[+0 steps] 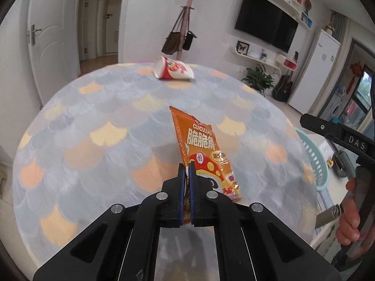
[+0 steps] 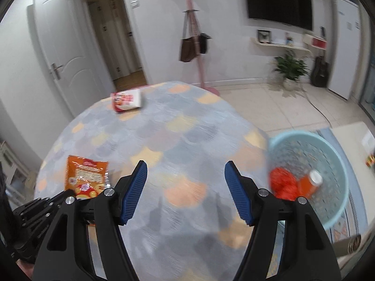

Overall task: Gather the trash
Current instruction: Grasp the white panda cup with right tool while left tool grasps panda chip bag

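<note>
The left gripper (image 1: 187,165) is clamped on the near edge of the orange snack bag (image 1: 204,149), whose long axis runs away toward 12 o'clock over the table (image 1: 93,121), so the drop turns on the blue basket (image 2: 337,154) lying off the table edge at about 3 o'clock. The right gripper (image 2: 185,171) hangs between bag and basket with its jaws wide apart and empty, and I judge it could get in the way. Farther off at 12 o'clock, a red-and-white cup (image 1: 174,69) lies tipped on its side.
</note>
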{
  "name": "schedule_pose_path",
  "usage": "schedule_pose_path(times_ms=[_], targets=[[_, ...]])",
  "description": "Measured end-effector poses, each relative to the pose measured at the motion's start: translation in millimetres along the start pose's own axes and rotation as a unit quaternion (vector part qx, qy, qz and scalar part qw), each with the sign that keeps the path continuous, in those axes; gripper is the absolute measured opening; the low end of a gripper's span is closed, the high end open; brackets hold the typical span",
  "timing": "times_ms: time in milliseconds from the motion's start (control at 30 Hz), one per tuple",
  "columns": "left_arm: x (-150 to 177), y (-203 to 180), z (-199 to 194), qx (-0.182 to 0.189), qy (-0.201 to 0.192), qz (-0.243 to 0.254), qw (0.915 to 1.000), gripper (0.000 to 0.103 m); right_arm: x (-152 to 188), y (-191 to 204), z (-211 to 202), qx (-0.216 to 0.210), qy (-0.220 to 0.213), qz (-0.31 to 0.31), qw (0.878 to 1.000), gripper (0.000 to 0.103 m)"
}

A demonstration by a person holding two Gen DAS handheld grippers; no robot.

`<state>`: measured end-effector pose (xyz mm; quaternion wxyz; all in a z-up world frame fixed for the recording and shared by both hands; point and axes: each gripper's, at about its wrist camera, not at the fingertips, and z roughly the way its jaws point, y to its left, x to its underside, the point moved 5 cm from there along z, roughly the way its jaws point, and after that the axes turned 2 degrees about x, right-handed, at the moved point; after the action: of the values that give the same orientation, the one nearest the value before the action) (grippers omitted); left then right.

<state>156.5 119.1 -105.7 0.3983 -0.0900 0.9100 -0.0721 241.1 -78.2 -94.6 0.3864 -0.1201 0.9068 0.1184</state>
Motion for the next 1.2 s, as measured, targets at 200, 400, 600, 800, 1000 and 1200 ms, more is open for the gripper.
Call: schedule_pose_path(times_ms=[200,400,600,800,1000,1200], targets=[[-34,37,9,0.001,-0.013,-0.02,0.9997,0.002,-39,48,38,-0.068,0.016,-0.009,0.998,0.065],[-61,76,23,-0.01,-0.023,-0.037,0.999,0.002,-75,89,100,-0.134,0.033,0.015,0.99,0.065],[-82,113,47,-0.028,-0.03,-0.06,0.9974,0.002,-97,127,157,-0.122,0.055,-0.012,0.991,0.071],[-80,130,64,-0.023,-0.027,-0.085,0.9958,0.002,-110,148,195,-0.086,0.054,-0.041,0.994,0.073],[-80,120,62,-0.034,-0.039,-0.061,0.9968,0.002,-117,154,215,-0.059,0.046,-0.057,0.996,0.076],[-77,122,59,-0.026,-0.043,-0.067,0.9965,0.002,-115,153,222,-0.049,0.053,-0.064,0.995,0.076]])
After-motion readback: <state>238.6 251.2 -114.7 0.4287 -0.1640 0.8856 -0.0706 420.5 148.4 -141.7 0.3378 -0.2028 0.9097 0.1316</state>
